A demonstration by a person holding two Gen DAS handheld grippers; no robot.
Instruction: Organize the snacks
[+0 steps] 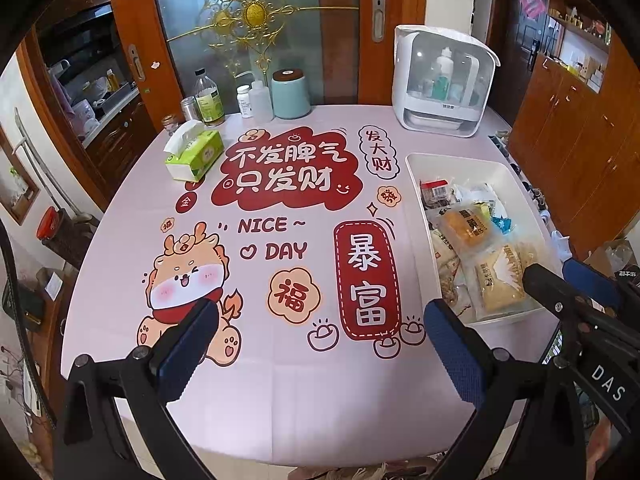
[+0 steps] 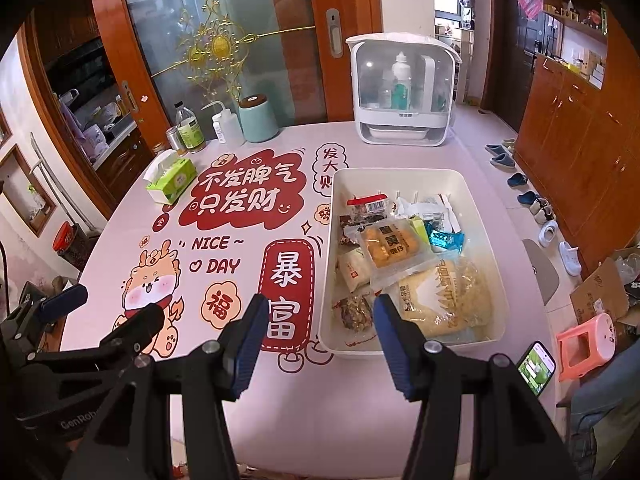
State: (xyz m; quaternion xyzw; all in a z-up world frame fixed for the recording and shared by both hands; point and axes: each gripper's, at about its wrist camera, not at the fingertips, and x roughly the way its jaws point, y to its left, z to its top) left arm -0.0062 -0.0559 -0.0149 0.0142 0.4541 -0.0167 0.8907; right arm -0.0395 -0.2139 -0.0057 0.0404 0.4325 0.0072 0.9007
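Pink printed cloth covers the desk; at its left the left gripper hovers with jaws wide apart and empty; further right the right gripper hangs over the near end of the white bin, jaws also parted on nothing. All snacks visible lie piled inside that bin, which fits either a finished gathering or a pile awaiting sorting. Any pick would do best taking a top packet by its edge, judging from the overlap. Lower packets are buried, labels unreadable; the bin's near wall is partly hidden by the jaws.
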